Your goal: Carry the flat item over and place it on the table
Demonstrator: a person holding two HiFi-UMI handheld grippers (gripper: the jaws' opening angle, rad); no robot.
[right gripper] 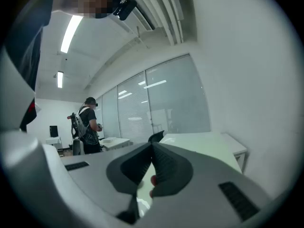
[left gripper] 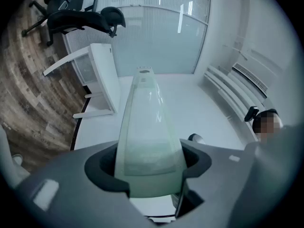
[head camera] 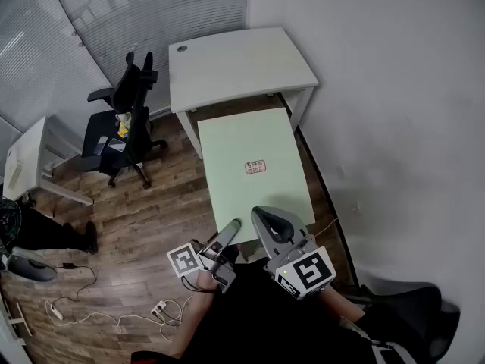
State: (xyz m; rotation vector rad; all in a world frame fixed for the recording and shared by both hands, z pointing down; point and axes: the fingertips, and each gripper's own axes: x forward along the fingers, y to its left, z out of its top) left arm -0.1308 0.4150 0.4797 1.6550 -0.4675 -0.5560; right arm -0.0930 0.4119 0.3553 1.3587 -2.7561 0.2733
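A flat pale green board (head camera: 250, 161) with a small red label (head camera: 255, 167) hangs level above the wood floor, its far edge near the white table (head camera: 235, 63). My left gripper (head camera: 231, 230) grips the board's near edge at the left corner. My right gripper (head camera: 267, 217) grips the same edge further right. In the left gripper view the board (left gripper: 147, 122) runs away between the jaws of that gripper (left gripper: 149, 160), which is shut on it. In the right gripper view the gripper (right gripper: 152, 167) is shut on the board's thin edge (right gripper: 145, 190).
A black office chair (head camera: 125, 123) stands left of the table, and a second white desk (head camera: 26, 158) sits at the far left. Cables and a power strip (head camera: 159, 307) lie on the floor. A white wall runs along the right. A person (right gripper: 88, 125) stands far off.
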